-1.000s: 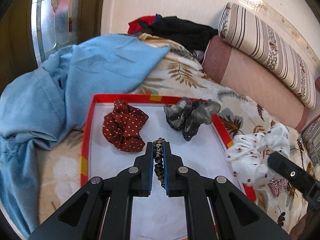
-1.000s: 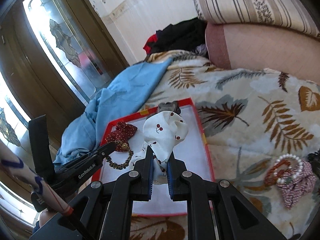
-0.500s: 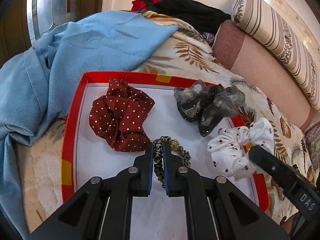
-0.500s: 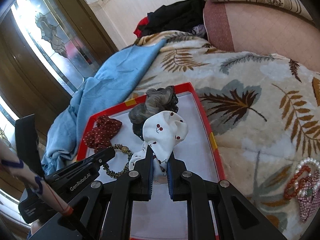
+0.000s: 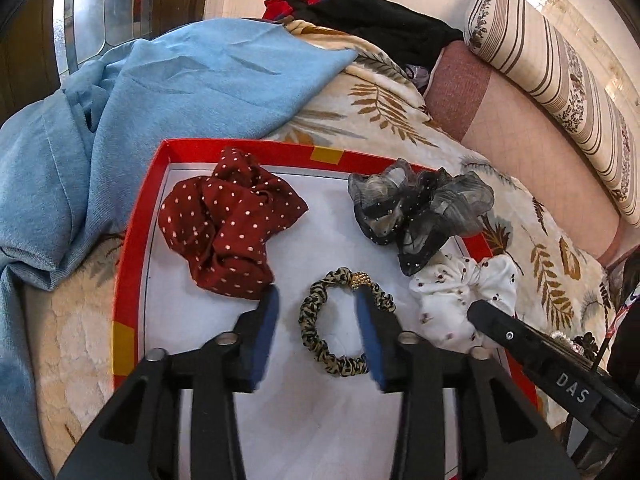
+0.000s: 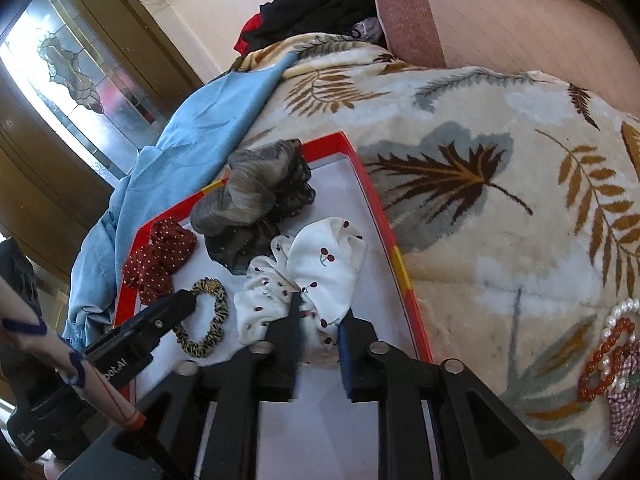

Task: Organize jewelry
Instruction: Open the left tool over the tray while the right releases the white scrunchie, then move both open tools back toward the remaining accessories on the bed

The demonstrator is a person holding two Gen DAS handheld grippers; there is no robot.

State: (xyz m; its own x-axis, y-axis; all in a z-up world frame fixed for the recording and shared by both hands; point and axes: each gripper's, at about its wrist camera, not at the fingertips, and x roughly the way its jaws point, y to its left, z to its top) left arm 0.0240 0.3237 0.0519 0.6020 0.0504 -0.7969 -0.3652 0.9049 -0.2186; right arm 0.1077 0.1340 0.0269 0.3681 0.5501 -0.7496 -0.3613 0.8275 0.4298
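The red-rimmed tray (image 5: 132,264) fills the middle of my left view, sitting on the leaf-print blanket (image 6: 480,168), and this looks like the drop-off step: both pieces are down inside it.

The dotted maroon scrunchie (image 5: 228,220) lies in the tray's upper left, the grey gauzy one (image 5: 416,208) at upper right, hanging over the right rim.

My right gripper (image 6: 318,320) stands parted at lower centre of its view, the white cherry-print scrunchie (image 6: 320,264) resting on the tray floor with its near edge between the open fingers, nothing pinching it.

My left gripper (image 5: 316,312) is spread wide at lower centre of its view, and the leopard-print hair tie (image 5: 344,320) lies flat in the gap, its right side passing behind the right finger; I cannot tell if they touch.

Next, I judge, both hands must lift straight back without dragging fabric, then the right goes for what waits outside.

That is what only the right view shows: a bead bracelet (image 6: 608,356) with pearls and a checked scrunchie (image 6: 624,408) on the blanket at far right. The left view alone shows the tie's full loop lying free.
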